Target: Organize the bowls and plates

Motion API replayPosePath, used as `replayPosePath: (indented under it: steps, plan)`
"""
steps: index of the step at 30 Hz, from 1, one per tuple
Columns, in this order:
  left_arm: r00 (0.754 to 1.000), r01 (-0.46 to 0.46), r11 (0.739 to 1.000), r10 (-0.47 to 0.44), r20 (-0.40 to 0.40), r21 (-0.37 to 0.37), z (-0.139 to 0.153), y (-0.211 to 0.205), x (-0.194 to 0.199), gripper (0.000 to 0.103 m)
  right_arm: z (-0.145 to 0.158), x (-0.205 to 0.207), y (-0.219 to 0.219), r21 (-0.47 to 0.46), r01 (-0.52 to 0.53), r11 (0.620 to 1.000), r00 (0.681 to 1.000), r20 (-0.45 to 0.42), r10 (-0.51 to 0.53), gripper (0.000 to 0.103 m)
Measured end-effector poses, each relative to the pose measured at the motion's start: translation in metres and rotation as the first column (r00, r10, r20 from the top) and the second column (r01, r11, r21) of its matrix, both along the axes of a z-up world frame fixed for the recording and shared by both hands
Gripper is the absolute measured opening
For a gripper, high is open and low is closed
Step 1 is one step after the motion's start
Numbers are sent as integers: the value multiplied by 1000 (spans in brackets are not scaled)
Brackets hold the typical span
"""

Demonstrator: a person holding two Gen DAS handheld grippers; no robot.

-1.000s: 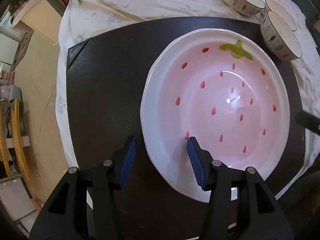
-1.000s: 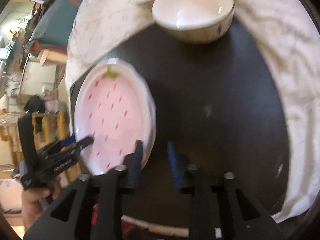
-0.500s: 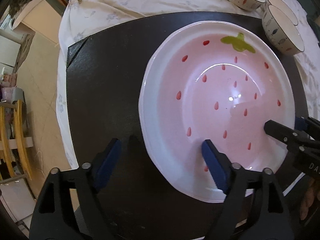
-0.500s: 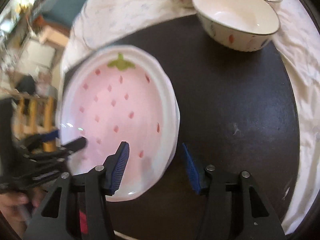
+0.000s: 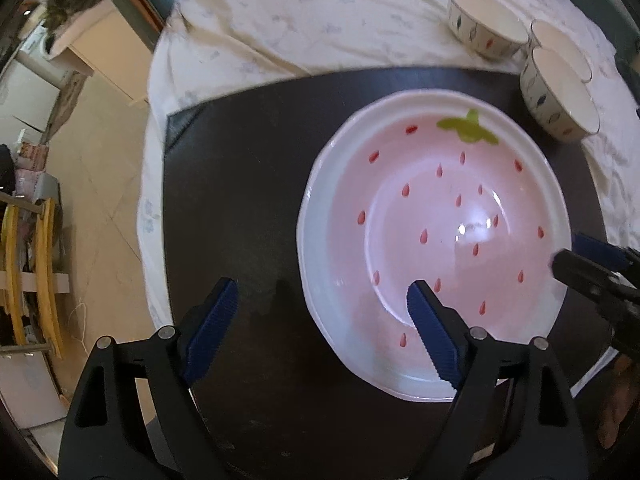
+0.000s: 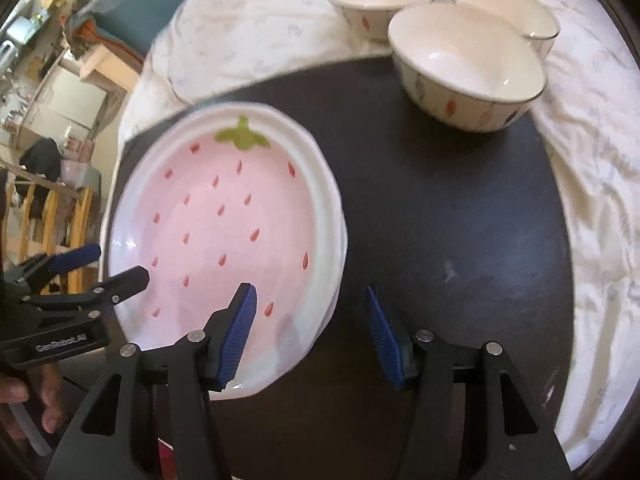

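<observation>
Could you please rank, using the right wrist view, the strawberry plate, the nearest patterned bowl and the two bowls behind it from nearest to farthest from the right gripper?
From the right gripper:
1. Strawberry plate, on the dark mat, its rim between the open jaws, left.
2. Front patterned bowl, at the mat's far right edge.
3. The two rear bowls, on the white cloth; too close to call.

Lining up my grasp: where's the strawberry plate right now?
The strawberry plate lies on the dark mat, with the left gripper open astride its near-left rim, the right gripper astride its right rim, bowls beyond.
</observation>
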State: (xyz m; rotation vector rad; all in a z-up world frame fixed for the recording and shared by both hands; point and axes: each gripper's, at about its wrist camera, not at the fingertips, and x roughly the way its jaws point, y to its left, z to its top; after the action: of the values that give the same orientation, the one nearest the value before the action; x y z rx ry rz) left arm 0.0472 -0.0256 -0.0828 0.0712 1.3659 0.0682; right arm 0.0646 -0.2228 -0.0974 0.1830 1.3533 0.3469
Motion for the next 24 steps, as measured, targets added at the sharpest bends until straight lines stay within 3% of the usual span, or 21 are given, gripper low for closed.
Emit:
replayPosePath:
  steps: [2,4,13,18,24]
  plan:
    - [999,-15,1000,15,38,1,9,0,-4,84,10,-4,-9,43,21,999,999,26,-23,83]
    - [994,-49,999,50,102,-14,25,3,-9,84,20,-8,-17,51,55,997,996,64,-58,90]
    - [955,-124,989,141,260,-79,53,11,-27,84,54,-18,-41,120,130,984,985,99,-142,90]
    - [951,-141,986,160,264,-92,65,2,-20,84,86,-13,-59,118,178,977,965,174,-197,89]
    - [932,-140,985,167,323,-105,83,-17,-12,84,105,7,-77,25,201,979,952,230,-202,89]
